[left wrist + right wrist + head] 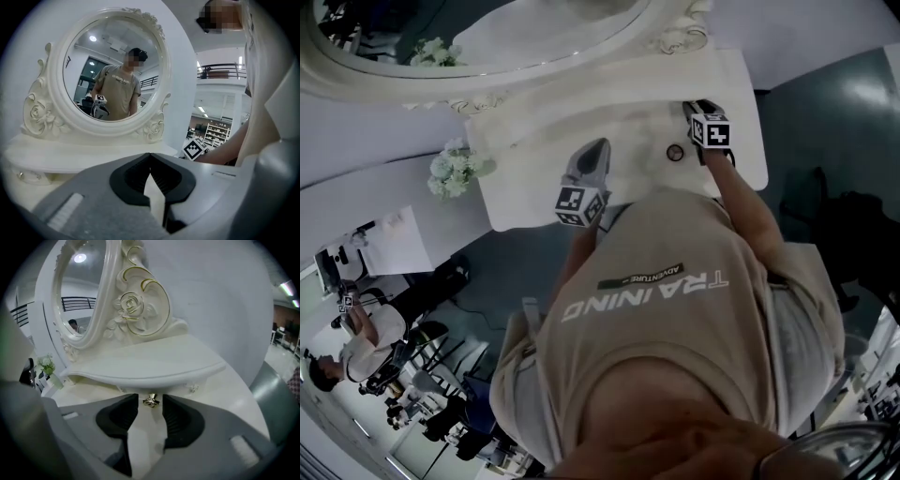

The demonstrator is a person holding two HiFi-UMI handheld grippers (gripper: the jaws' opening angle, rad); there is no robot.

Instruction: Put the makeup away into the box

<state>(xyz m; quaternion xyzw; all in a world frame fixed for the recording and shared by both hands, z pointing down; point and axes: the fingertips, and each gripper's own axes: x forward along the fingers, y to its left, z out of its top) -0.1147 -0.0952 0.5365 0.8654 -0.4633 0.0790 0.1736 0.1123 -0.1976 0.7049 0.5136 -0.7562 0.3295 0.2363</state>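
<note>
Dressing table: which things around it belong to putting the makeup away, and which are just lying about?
In the job: right gripper, gold knob ahead of its open jaws, small round item on the tabletop.
Lying about: mirror, flowers.

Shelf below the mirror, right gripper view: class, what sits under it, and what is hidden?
A small gold knob sits under the shelf, ahead of the right gripper's open jaws. The gripper covers whatever lies below the knob.

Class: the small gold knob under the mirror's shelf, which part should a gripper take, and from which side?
Pinch the gold knob by its flared head, straight from the front: it juts forward from under the shelf.
</note>
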